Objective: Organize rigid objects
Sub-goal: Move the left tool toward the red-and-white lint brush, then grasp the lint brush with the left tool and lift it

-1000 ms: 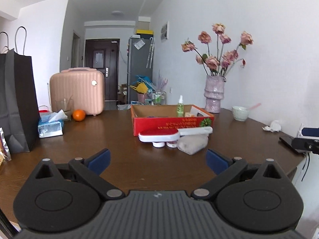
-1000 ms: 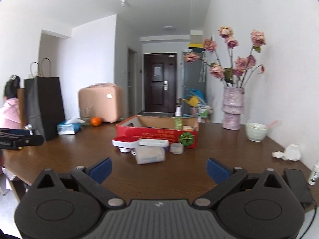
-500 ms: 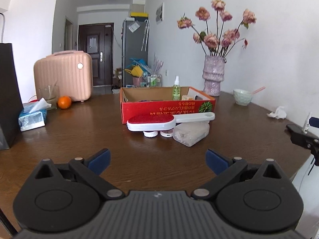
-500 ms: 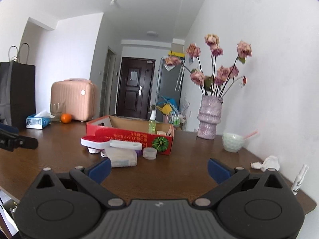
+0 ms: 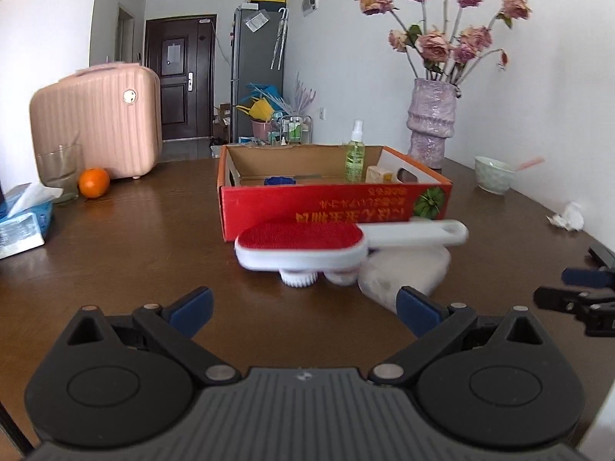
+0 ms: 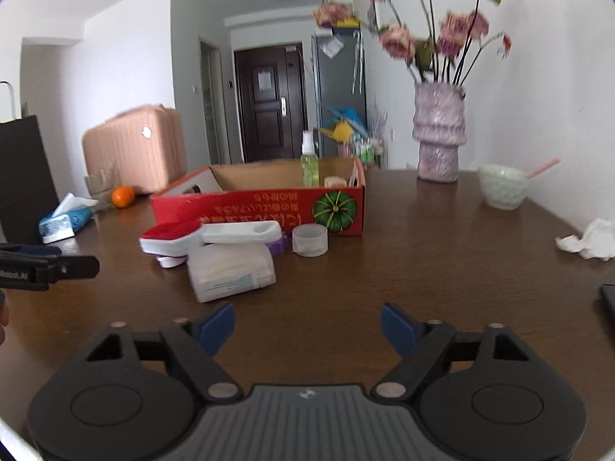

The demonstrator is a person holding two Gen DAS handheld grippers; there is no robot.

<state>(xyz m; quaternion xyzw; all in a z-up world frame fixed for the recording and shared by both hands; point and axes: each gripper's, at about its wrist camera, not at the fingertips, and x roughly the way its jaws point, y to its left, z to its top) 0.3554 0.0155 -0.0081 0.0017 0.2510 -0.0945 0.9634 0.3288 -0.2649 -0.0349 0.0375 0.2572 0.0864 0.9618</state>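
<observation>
Both grippers empty, brush pile waiting before the box

We held the left gripper (image 5: pixel 303 309) and right gripper (image 6: pixel 307 326) with fingers apart; the lint brush (image 5: pixel 303 244) lay stacked on a white packet (image 6: pixel 230 271) before the red box (image 5: pixel 334 207); lifting it carelessly risked toppling the pile.

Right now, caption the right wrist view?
Open right gripper faces brush, pack and jar before red box.
</observation>
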